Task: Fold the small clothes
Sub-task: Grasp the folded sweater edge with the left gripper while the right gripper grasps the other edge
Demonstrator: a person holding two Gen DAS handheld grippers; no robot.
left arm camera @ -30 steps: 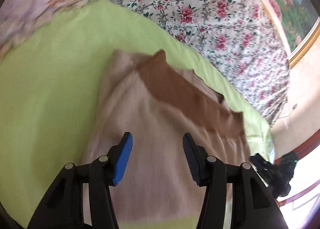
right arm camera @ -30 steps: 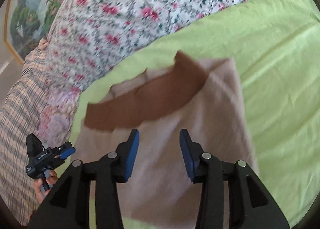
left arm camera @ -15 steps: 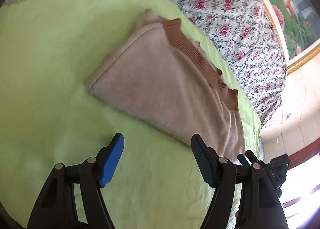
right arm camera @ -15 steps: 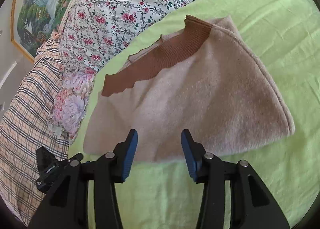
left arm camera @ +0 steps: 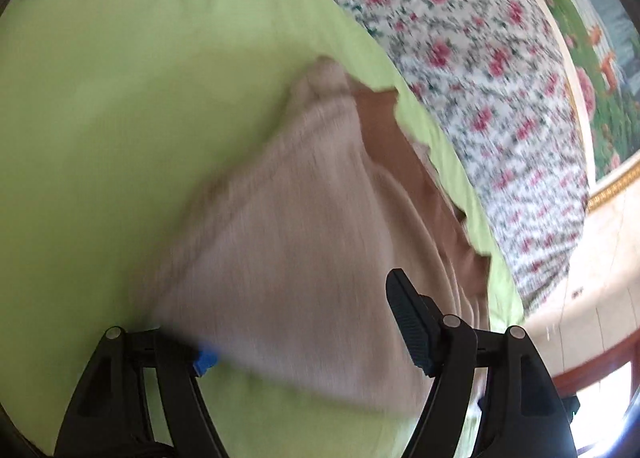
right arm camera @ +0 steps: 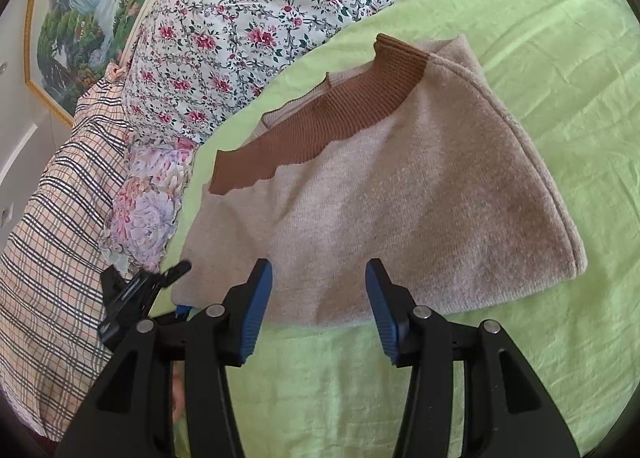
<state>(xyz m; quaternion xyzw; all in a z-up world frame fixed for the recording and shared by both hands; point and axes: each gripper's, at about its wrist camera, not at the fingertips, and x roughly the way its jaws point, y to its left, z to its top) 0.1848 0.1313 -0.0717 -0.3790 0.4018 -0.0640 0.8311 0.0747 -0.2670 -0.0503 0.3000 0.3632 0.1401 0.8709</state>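
While the left gripper (left arm camera: 304, 334) has just been widening its jaws, they stand apart astride the near corner of the folded beige knit sweater with a brown ribbed band (right arm camera: 384, 194), one blue pad seemingly slipped beneath the edge. Alongside, the right gripper (right arm camera: 320, 310) has also been opening; its jaws stand apart and empty just short of the near hem. Beyond lies the lime-green bed sheet (right arm camera: 540, 58), then a rose-print quilt (right arm camera: 248, 10). I judge another fold is starting: the next move calls for pinching both near corners.
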